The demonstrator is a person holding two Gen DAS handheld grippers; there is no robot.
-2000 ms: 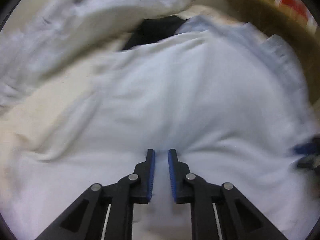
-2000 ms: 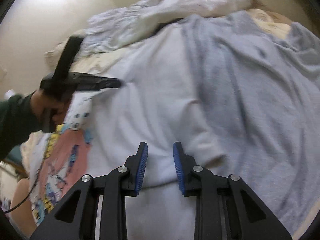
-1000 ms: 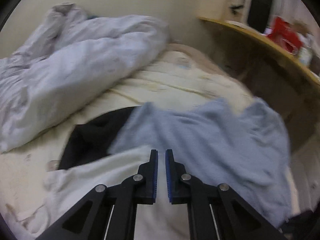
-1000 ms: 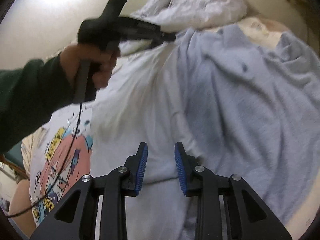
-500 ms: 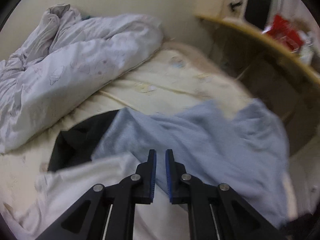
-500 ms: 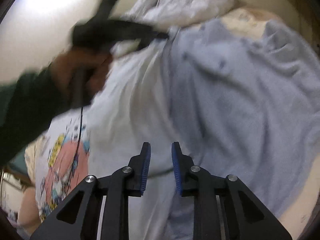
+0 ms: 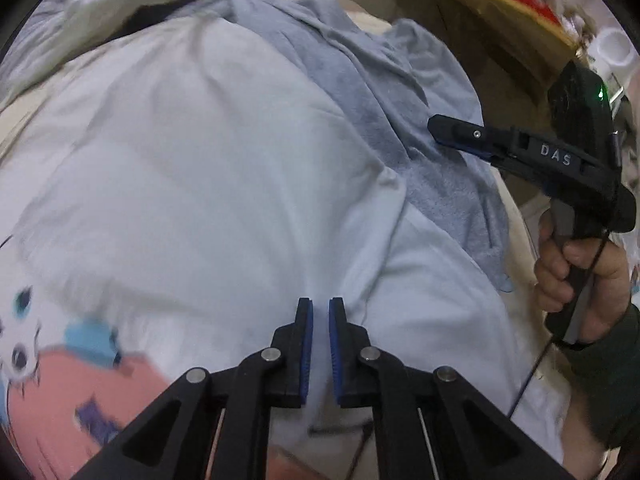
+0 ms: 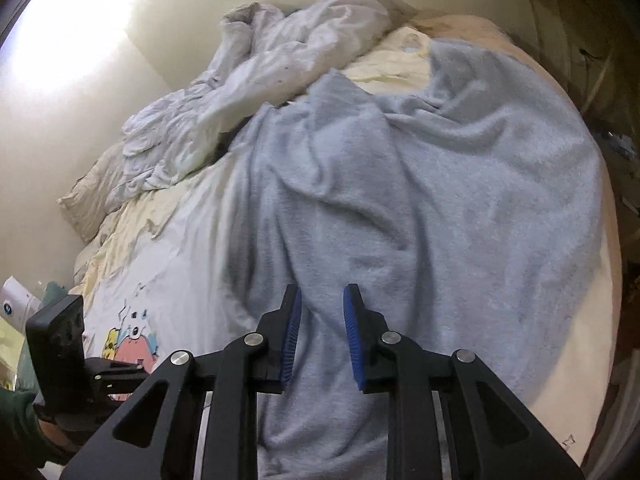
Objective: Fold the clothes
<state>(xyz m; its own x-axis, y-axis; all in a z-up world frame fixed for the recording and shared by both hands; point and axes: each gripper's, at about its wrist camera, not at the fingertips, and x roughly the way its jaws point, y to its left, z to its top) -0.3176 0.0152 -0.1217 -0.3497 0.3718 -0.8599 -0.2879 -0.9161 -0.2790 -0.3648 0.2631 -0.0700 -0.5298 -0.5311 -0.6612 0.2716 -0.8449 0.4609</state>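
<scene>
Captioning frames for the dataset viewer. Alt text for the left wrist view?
The left gripper, jaws nearly shut, pinches a fold of a white T-shirt with a pink cartoon print, spread on a bed. A blue-grey towel lies beyond; the right gripper, held in a hand, reaches over it.

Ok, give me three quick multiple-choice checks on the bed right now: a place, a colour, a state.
1. In the left wrist view, the grey-blue towel lies on which side of the white T-shirt?
A left B right C underneath, hidden
2. The main colour of the T-shirt's cartoon print?
A green B black C pink
3. The left gripper is:
A wide open, nothing held B nearly closed on white fabric C out of view

Key: B, the towel runs along the shirt's right edge; C, the print is a large pink patch; B, white cloth bunches in the narrow gap.
</scene>
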